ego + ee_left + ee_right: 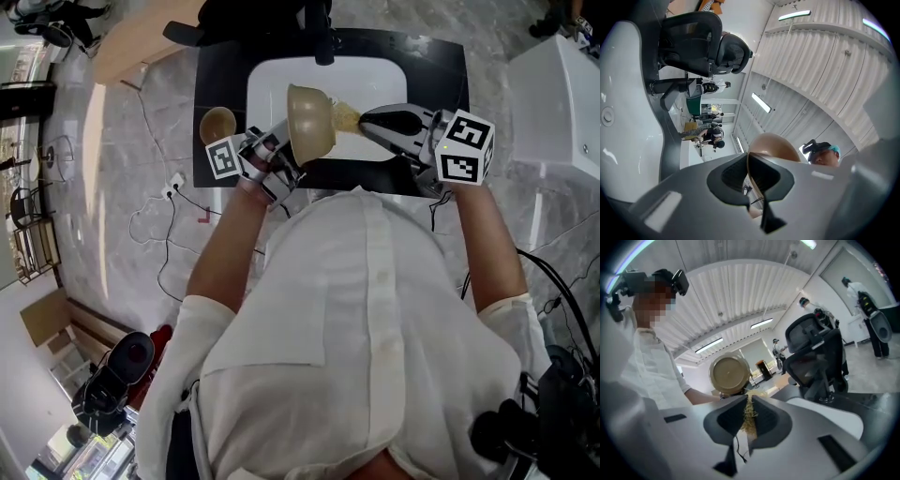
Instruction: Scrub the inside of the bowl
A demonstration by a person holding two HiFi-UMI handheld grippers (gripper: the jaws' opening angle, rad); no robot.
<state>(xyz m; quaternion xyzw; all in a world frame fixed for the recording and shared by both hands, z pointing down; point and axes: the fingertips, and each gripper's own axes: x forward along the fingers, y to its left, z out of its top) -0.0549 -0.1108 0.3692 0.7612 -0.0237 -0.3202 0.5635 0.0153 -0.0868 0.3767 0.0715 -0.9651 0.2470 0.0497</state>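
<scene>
A tan bowl [309,122] hangs tipped on its side over the white sink [272,80], its opening turned to the right. My left gripper [286,155] is shut on the bowl's rim; in the left gripper view the rim runs between the closed jaws [749,176] and the bowl [773,143] rises beyond them. My right gripper [367,122] is shut on a yellowish fibrous scrubber [345,117], which sits at the bowl's opening. In the right gripper view the scrubber [750,420] is pinched between the jaws [747,416] and the bowl's inside [730,373] faces me.
A second small tan bowl [217,122] stands on the black counter [441,66] left of the sink. A dark faucet [323,42] stands at the sink's far edge. Cables lie on the marble floor [150,216] to the left.
</scene>
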